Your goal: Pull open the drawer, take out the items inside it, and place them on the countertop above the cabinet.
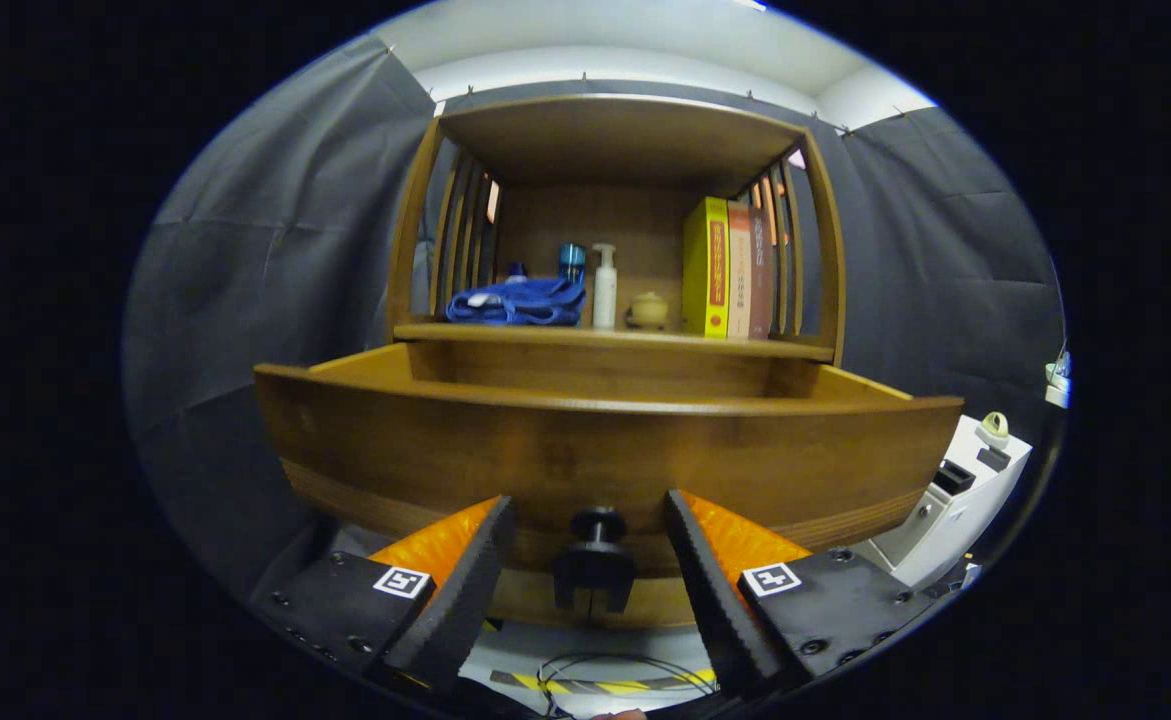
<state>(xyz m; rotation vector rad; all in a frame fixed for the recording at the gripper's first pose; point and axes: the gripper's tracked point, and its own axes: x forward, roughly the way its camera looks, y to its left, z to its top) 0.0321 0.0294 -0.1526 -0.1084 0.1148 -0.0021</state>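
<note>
The wooden drawer (605, 450) stands pulled out toward me, and its curved front panel hides whatever lies inside. Its dark round knob (596, 524) sits between my fingers. My gripper (588, 505) is open, with one fingertip on each side of the knob and a clear gap to it on both sides. Beyond the drawer runs the cabinet's countertop (545, 335), under a wooden shelf hood.
On the countertop lie a crumpled blue cloth (517, 302), a blue bottle (572, 262), a white pump bottle (604, 287), a small tan jar (648, 309) and a few upright books (730, 268). A white box (955, 500) stands right of the drawer. Cables and striped tape (605, 687) lie on the floor below.
</note>
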